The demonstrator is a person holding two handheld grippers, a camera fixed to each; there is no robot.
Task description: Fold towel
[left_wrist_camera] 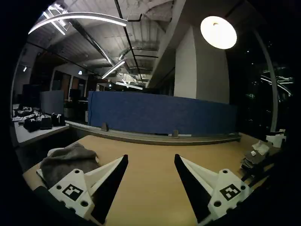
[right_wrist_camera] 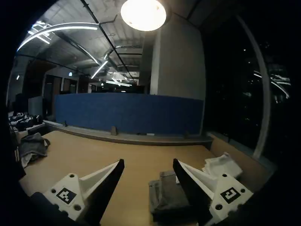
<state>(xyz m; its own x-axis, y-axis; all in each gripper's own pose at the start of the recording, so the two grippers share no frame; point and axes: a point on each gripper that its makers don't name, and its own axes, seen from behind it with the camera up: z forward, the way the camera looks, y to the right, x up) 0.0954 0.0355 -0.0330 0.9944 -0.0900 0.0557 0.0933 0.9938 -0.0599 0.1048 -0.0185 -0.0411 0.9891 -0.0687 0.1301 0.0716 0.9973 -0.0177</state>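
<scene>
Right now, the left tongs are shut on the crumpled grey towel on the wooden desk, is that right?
Not quite: the left tongs are open and empty; the crumpled grey towel lies on the wooden desk beside them, as the left gripper view shows.

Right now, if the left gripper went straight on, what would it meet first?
Probably the blue partition at the far edge, though depth is unclear. The left gripper has bare tabletop ahead, and the grey towel lies off to its left.

Part of the folded grey towel [right_wrist_camera: 163, 197] behind the right claw [right_wrist_camera: 148, 162].
</scene>
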